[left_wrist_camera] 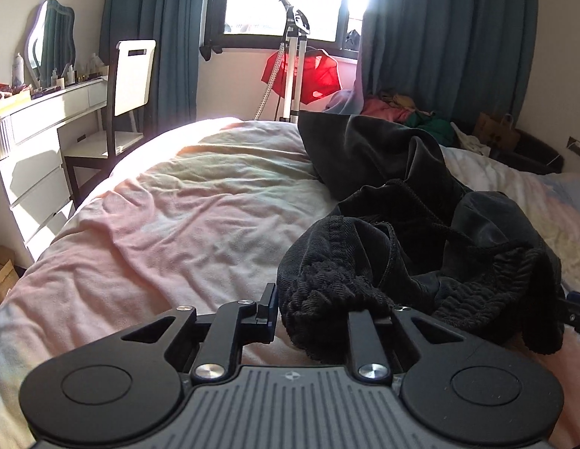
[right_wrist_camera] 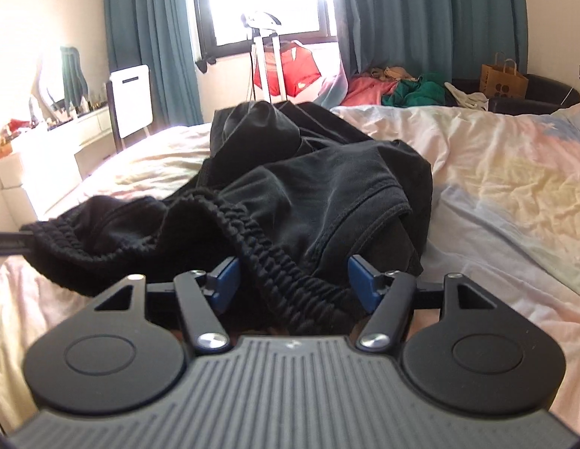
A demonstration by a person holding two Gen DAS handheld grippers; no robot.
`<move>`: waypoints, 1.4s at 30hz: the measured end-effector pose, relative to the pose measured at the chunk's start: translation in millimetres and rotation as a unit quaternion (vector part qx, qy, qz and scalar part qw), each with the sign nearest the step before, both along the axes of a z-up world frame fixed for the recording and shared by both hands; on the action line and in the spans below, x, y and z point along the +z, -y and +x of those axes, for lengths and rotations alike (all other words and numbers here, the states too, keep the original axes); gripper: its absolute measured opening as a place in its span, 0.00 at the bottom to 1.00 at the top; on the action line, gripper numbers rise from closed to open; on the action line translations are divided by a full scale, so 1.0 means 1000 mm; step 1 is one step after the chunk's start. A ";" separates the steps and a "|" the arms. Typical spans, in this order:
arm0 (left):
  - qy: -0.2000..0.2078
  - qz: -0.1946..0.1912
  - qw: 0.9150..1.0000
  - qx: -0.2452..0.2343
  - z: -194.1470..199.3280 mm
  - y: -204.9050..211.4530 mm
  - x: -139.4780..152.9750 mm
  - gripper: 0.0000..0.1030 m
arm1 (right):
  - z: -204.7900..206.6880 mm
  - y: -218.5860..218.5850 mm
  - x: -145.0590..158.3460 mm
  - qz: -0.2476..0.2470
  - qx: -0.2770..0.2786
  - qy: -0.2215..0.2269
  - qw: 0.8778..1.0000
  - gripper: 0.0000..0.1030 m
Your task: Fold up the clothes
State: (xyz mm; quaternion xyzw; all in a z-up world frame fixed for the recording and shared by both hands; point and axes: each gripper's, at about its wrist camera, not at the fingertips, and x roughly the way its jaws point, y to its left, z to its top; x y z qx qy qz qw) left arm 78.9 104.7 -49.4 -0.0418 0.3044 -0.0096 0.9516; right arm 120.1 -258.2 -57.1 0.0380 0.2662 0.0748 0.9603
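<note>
Lying: black trousers (right_wrist_camera: 312, 172) crumpled on the bed (left_wrist_camera: 151, 224), waistband toward the cameras.
Left gripper (left_wrist_camera: 319, 307): level and low over the bed, waistband bunched at 1 o'clock, right finger hidden under cloth; jaws' state unclear.
Right gripper (right_wrist_camera: 293, 280): level, jaws wide, elastic waistband (right_wrist_camera: 275, 262) between them at 12 o'clock.

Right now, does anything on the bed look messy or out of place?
Yes. The black pants lie crumpled in a heap on the bed, their elastic waistband bunched and twisted between the open fingers of the right gripper. Loose clothes are piled beyond the bed.
</note>
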 end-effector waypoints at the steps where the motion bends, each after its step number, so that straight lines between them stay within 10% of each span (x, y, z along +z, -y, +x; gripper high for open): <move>1: -0.001 -0.009 1.000 0.006 0.002 -0.002 0.000 0.20 | 0.003 -0.001 -0.004 -0.002 -0.011 -0.007 1.000 0.64; 15: 0.037 -0.068 0.997 0.009 0.003 -0.005 0.008 0.22 | 0.018 0.067 -0.021 0.215 -0.129 -0.050 0.967 0.64; 21: 0.028 -0.054 0.998 0.017 0.003 0.002 0.004 0.23 | 0.035 0.057 -0.059 0.172 -0.133 -0.173 0.961 0.63; 28: 0.023 -0.062 0.997 0.035 0.006 -0.007 -0.001 0.31 | 0.020 0.024 -0.037 0.020 -0.126 -0.098 0.987 0.46; 33: 0.025 -0.059 0.997 0.030 0.005 -0.003 -0.002 0.33 | -0.004 0.024 0.001 -0.032 -0.156 0.012 0.987 0.17; 37: 0.037 -0.085 0.996 0.014 0.002 -0.002 0.001 0.33 | -0.030 0.018 0.040 -0.107 -0.159 0.110 0.975 0.13; 42: 0.031 -0.070 0.997 0.012 0.002 0.003 0.002 0.36 | -0.035 0.029 0.025 -0.133 -0.144 0.046 0.980 0.13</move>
